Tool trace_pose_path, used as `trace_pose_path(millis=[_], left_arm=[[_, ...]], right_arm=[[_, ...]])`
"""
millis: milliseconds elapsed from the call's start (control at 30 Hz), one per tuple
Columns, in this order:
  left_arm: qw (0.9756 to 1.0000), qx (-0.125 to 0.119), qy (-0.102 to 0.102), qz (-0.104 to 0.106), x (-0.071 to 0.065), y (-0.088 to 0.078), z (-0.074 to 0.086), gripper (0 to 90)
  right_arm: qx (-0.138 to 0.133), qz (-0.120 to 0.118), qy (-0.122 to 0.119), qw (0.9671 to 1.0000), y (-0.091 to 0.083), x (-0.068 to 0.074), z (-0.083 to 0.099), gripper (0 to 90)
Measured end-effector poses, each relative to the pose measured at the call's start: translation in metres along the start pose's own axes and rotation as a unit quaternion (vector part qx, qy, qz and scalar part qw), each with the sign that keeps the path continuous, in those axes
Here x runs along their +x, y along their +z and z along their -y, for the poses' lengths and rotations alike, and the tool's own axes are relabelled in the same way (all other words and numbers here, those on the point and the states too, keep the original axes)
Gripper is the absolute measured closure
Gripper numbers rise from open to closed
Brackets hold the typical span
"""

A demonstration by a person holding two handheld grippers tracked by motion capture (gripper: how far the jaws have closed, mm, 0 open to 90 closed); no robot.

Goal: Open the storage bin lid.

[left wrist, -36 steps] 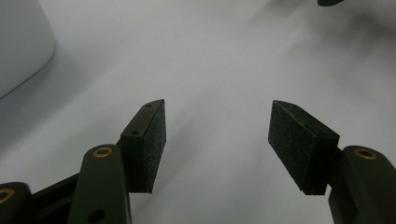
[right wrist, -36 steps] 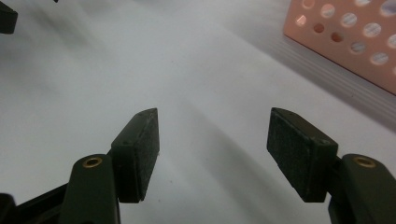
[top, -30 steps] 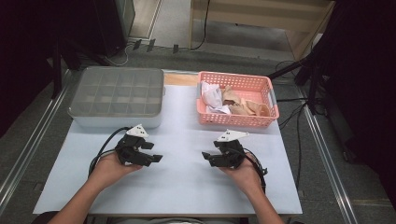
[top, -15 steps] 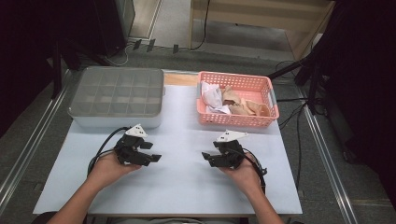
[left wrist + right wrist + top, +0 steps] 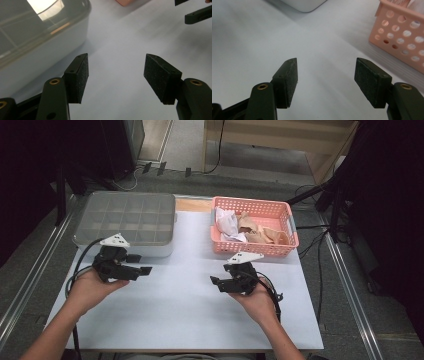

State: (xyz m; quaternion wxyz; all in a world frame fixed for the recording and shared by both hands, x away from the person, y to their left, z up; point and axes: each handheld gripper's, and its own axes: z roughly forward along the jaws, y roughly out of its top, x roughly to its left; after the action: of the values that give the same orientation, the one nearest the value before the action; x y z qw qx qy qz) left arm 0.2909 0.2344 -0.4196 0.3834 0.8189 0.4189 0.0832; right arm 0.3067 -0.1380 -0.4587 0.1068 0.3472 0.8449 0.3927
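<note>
We hold the left tongs (image 5: 142, 269) released just beside the lidded compartment box (image 5: 127, 220). Our right tongs (image 5: 216, 283) gape empty over the white surface (image 5: 175, 305), near the pink basket (image 5: 255, 247)

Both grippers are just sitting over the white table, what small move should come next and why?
Probably swing the right gripper forward toward the pink perforated plastic basket and its crumpled white and tan items. Both it and the left gripper are open and empty over the bare white table, and the grey compartmented box beside the left looks lidded.
</note>
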Motion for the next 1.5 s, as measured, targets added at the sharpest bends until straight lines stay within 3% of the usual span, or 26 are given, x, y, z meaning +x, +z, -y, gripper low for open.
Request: trace_pose_path(millis=[67,233,467,600,767,900,1033,1167,1233,1367,1433,1467,1500], left_arm=[[1.0000,0.003,0.001,-0.002,0.003,-0.005,-0.001,37.4],[0.9993,-0.005,-0.022,-0.030,0.026,-0.026,-0.002,37.3],[0.9976,-0.007,-0.053,-0.043,0.053,-0.046,0.003,37.7],[0.9959,-0.020,-0.070,-0.054,0.065,-0.055,0.004,38.0],[0.9929,-0.023,-0.089,-0.076,0.092,-0.069,0.007,39.4],[0.9918,-0.016,-0.090,-0.090,0.107,-0.074,0.004,39.7],[0.9907,-0.021,-0.102,-0.088,0.123,-0.075,0.002,38.5],[0.9895,-0.013,-0.098,-0.105,0.135,-0.076,-0.001,38.3],[0.9887,-0.013,-0.102,-0.109,0.150,-0.079,-0.005,38.4],[0.9878,-0.015,-0.108,-0.111,0.165,-0.082,-0.008,38.8],[0.9867,-0.012,-0.111,-0.117,0.179,-0.085,-0.011,39.3],[0.9867,-0.012,-0.111,-0.117,0.179,-0.085,-0.011,39.4],[0.9848,-0.014,-0.117,-0.127,0.190,-0.085,-0.011,39.6]], right_arm=[[0.001,0.001,0.006,1.0000,0.000,0.001,-0.004,36.1],[-0.004,-0.002,-0.004,1.0000,0.006,0.006,-0.029,36.3],[-0.003,-0.012,0.005,0.9999,0.019,0.005,-0.059,39.9],[-0.003,-0.012,0.008,0.9999,0.027,0.005,-0.074,42.8],[-0.005,-0.011,0.017,0.9998,0.039,0.003,-0.086,44.4],[-0.008,-0.013,0.024,0.9996,0.047,0.002,-0.096,45.4],[-0.010,-0.010,0.030,0.9994,0.056,0.002,-0.108,45.9],[-0.014,-0.006,0.034,0.9993,0.065,0.001,-0.118,46.0],[-0.013,-0.002,0.037,0.9992,0.070,0.000,-0.123,46.4],[-0.010,0.007,0.043,0.9990,0.078,-0.003,-0.130,48.1],[-0.011,0.010,0.052,0.9985,0.087,-0.005,-0.135,48.6],[-0.011,0.010,0.052,0.9985,0.087,-0.005,-0.135,48.6],[-0.014,0.011,0.062,0.9979,0.093,-0.007,-0.139,49.8]])
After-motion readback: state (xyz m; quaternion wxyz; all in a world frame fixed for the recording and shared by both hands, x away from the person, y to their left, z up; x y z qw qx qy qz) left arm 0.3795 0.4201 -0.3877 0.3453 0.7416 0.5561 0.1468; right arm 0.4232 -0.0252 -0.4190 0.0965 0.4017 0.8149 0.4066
